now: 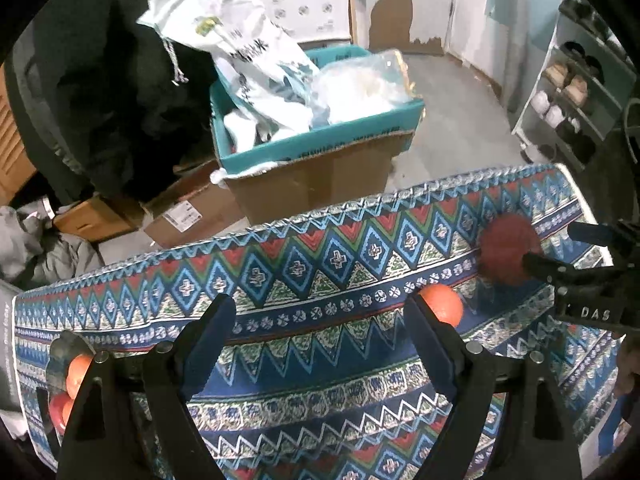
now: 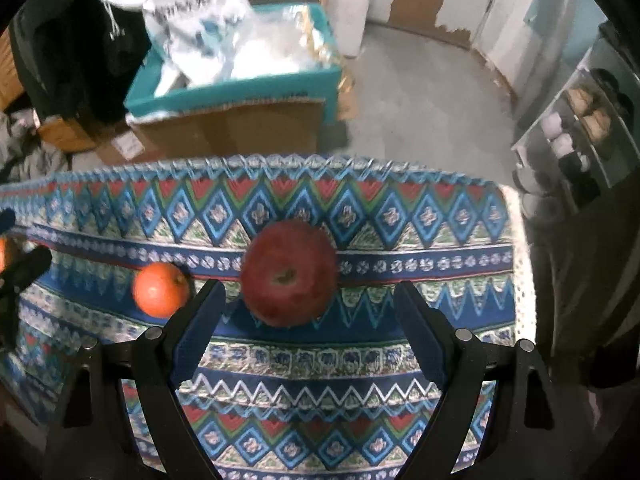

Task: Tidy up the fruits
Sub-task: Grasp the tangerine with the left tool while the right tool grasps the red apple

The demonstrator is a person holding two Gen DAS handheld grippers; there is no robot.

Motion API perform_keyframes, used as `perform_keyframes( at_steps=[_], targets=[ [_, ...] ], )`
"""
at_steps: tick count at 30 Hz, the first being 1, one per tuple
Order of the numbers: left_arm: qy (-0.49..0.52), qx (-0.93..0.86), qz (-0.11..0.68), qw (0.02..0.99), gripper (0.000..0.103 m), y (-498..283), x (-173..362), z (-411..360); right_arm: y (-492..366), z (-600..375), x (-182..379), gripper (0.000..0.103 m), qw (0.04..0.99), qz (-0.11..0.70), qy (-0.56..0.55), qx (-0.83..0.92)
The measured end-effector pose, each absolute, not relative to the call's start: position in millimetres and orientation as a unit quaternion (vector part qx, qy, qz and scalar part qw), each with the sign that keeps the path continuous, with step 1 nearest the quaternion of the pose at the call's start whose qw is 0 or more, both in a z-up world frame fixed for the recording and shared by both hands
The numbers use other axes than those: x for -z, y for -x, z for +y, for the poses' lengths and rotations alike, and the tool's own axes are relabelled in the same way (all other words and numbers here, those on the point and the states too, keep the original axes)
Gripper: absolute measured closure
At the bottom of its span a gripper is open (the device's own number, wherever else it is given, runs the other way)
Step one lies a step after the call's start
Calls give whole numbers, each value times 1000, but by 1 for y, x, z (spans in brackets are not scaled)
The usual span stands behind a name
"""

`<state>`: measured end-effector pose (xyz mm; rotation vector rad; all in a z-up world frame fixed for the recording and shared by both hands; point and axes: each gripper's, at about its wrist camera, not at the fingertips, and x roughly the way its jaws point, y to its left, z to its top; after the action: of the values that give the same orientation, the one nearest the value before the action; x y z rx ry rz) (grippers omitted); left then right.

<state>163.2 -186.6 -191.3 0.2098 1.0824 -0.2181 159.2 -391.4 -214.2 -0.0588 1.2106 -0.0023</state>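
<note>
Both tongs hung wide and empty over the patterned counter (image 2: pixel 360 380). The red apple (image 2: pixel 289 274) sat mid-frame just ahead of the right tongs (image 2: pixel 306 308), an orange (image 2: pixel 161 289) beside it at left; left tongs (image 1: pixel 320 320) gaped nearby.

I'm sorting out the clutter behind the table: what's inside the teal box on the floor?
The teal box holds a tall white printed bag leaning over its rim, and clear plastic packaging beside it. Whatever lies beneath those is covered.
</note>
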Motion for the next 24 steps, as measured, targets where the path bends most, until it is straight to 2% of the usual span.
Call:
perform_keyframes(
  at_steps=[14,17,24],
  targets=[
    [-94,114,537,831,16,-175,226,-199,-174,-386,256,19,810,586,28,-13],
    [-84,123,539,829,16,-175,226,-200,-176,-387,262,30,806,592,11,-26],
    [-81,143,536,828,16,-171,226,-215,-172,-385,262,31,806,591,21,-23]
  ],
)
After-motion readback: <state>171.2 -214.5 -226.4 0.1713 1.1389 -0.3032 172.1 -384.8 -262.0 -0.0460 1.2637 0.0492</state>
